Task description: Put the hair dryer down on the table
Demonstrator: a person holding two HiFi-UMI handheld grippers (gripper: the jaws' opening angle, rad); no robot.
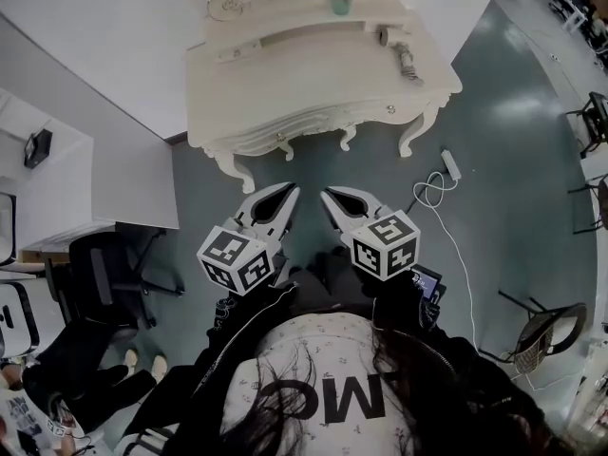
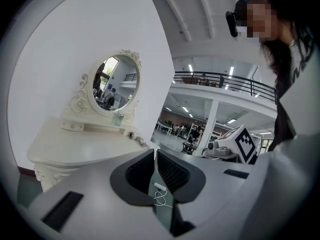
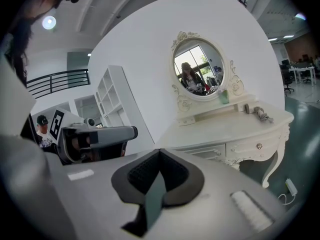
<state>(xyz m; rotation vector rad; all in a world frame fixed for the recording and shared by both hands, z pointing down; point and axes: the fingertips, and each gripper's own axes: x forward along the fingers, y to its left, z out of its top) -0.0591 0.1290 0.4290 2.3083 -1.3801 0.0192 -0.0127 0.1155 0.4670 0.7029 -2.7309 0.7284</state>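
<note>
A white dressing table (image 1: pixel 285 84) with an oval mirror (image 3: pixel 199 69) stands ahead of me. On its right end lies a small grey object with a wound cord (image 1: pixel 405 60), seemingly the hair dryer (image 3: pixel 260 114); the left gripper view shows this object (image 2: pixel 137 140) too. My left gripper (image 1: pixel 288 191) and right gripper (image 1: pixel 328 196) hover side by side over the floor in front of the table, apart from it. Both are shut with nothing between the jaws, as the left gripper (image 2: pixel 154 154) and right gripper (image 3: pixel 159 155) views confirm.
A small green cup (image 1: pixel 340 2) stands below the mirror. A white power adapter (image 1: pixel 450 164) with a looped cable lies on the floor by the table's right leg. A white cabinet (image 1: pixel 133 174) and a black office chair (image 1: pixel 100 274) are at the left; another chair (image 1: pixel 546 331) is at the right.
</note>
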